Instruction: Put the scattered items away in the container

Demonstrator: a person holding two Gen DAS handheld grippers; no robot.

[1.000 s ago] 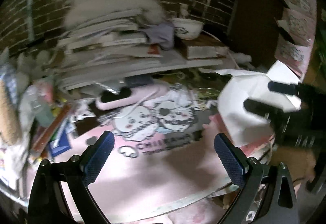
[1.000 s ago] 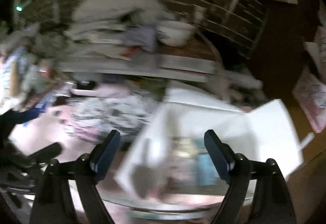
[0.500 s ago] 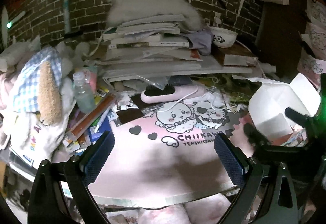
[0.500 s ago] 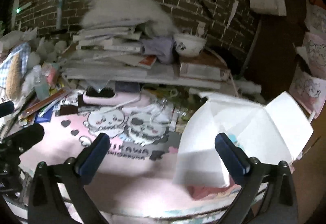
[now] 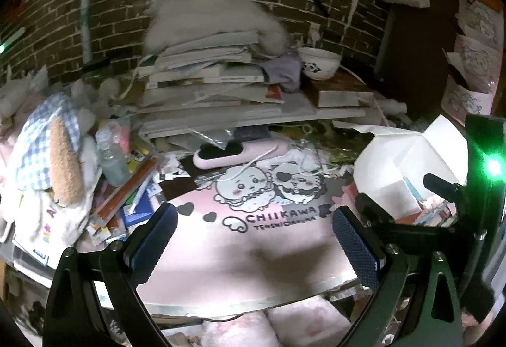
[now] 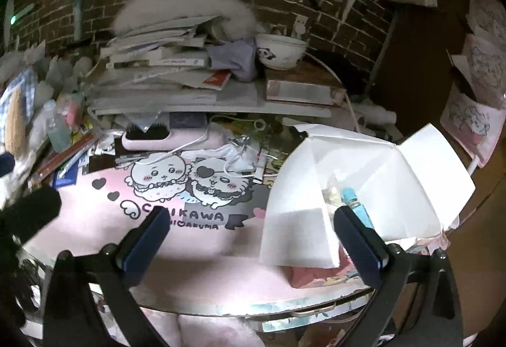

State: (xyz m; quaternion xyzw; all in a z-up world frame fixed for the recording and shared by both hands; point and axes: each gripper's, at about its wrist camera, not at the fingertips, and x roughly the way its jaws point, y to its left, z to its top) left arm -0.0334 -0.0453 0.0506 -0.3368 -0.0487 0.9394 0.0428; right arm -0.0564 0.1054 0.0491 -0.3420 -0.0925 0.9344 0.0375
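Right tool (image 6: 251,239) jaws wide apart, just finished spreading, nothing between; blue ribbed pads. Left tool (image 5: 253,239) also apart, empty, over bare pink middle of surface (image 5: 253,258). Open room: only that pink patch w/ cartoon print, up to rounded front edge. Left side crowded: plush in check cloth (image 5: 57,157), clear bottle (image 5: 112,160), pencils & cards right up to bare patch. Back blocked by tall stack of books/papers (image 5: 208,88), fluffy white thing on top, panda bowl (image 5: 319,62) beside. Pink hairbrush (image 5: 234,151) w/ white cable at foot of stack. Container = white folded-paper box (image 6: 363,176), flaps up, near right edge of surface, just ahead of right tool's right finger; blue item + small bits inside.
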